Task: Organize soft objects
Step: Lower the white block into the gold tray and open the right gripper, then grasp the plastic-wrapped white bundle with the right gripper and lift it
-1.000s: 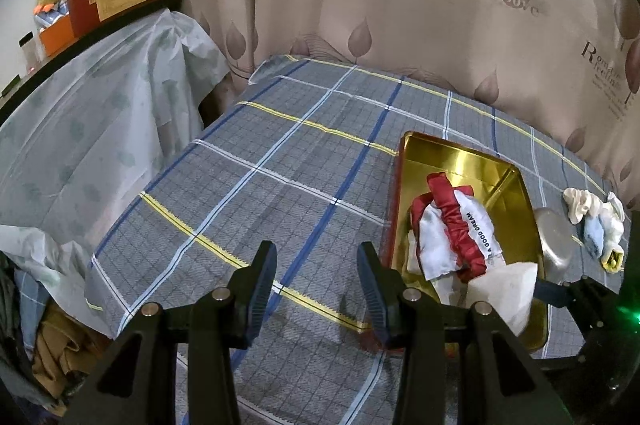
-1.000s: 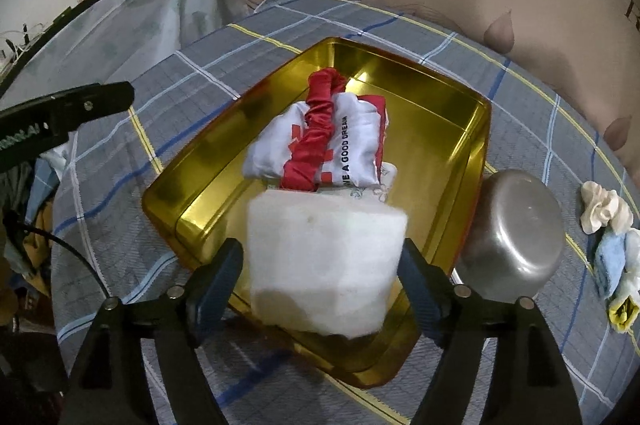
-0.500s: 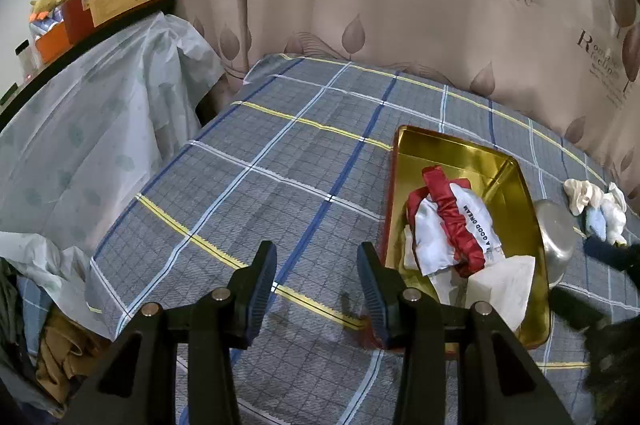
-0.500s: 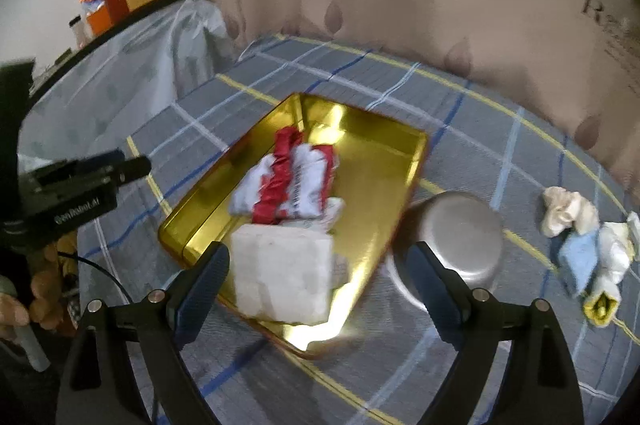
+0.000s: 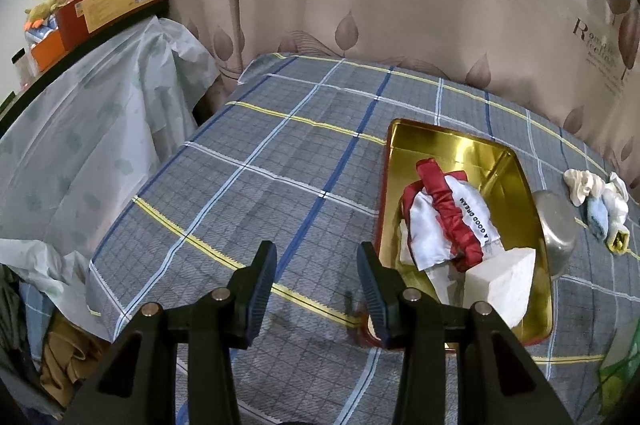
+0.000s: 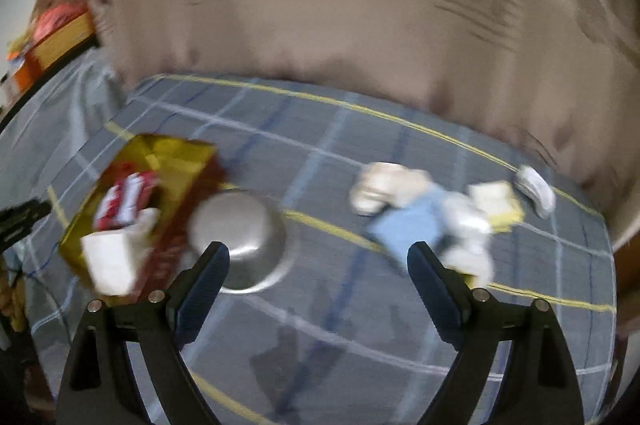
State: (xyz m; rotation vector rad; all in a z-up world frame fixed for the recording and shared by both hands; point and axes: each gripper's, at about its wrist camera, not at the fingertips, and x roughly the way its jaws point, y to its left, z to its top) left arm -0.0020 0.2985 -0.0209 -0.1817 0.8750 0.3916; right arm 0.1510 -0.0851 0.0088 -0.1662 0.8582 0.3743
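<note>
Two grippers, both empty: left gripper half open over plaid cloth, gold tray holding white block at its right; right gripper spread wide, loose soft pieces just beyond.

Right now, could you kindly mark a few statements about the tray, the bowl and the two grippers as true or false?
1. The white sponge block lies in the gold tray. True.
2. The right gripper holds the sponge block. False: its jaws are apart and empty.
3. The steel bowl sits inside the tray. False: it stands beside it on the plaid cloth.
4. The left gripper holds nothing. True.
5. Small cloth pieces lie outside the tray. True.
</note>
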